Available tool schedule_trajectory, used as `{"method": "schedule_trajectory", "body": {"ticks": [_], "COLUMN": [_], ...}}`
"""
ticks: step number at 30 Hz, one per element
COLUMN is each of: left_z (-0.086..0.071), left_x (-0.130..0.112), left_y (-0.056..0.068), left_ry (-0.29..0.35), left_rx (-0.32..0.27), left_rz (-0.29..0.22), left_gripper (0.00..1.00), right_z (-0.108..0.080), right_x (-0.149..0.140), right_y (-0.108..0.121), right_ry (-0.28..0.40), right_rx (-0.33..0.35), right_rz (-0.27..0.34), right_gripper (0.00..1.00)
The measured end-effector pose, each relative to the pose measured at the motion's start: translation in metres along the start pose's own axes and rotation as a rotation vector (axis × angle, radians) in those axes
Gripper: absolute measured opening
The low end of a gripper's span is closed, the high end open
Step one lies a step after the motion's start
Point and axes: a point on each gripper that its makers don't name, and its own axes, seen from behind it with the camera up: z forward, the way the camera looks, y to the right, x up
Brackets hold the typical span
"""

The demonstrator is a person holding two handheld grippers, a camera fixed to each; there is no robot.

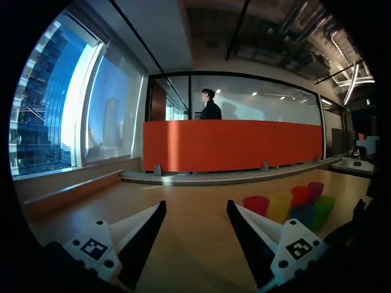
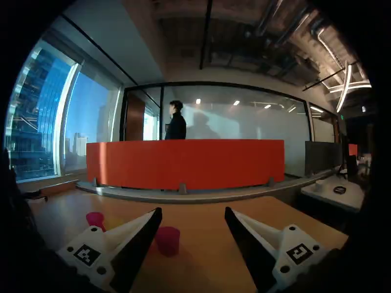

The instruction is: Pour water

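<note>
Well apart and empty, fingers (image 1: 141, 234) of left gripper (image 1: 195, 207) and right gripper (image 2: 193, 215)

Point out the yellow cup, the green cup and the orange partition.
yellow cup (image 1: 280, 205): left gripper view, its side wall.
green cup (image 1: 325, 207): left gripper view, its side wall.
orange partition (image 1: 229, 145): left gripper view, middle of its face.

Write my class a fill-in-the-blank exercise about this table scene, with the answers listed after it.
1. The left hand-held gripper and the right hand-held gripper are both ___, holding nothing.
2. The long partition panel beyond the wooden table is coloured ___.
3. In the left gripper view, the cluster of coloured plastic cups stands on the picture's ___ side.
4. A person in dark clothing stands ___ that panel.

Answers: open; orange; right; behind.
</note>
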Motion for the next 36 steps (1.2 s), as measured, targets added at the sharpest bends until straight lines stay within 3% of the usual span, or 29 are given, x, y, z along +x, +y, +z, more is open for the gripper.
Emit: {"method": "schedule_trajectory", "body": {"ticks": [18,36], "left_z": [0.005,0.005], "left_x": [-0.020,-0.021], "left_y": [0.002,0.003], "left_ry": [-0.019,-0.016], "left_rx": [-0.013,-0.013], "left_rz": [-0.028,-0.007], "left_gripper": [0.92,0.92], "right_z": [-0.003,-0.003], "right_x": [0.002,-0.002], "right_y": [-0.001,0.005], "right_ry": [-0.012,-0.011], "right_rx": [-0.008,-0.020], "right_rz": [0.000,0.007], "right_gripper": [0.99,0.99]}}
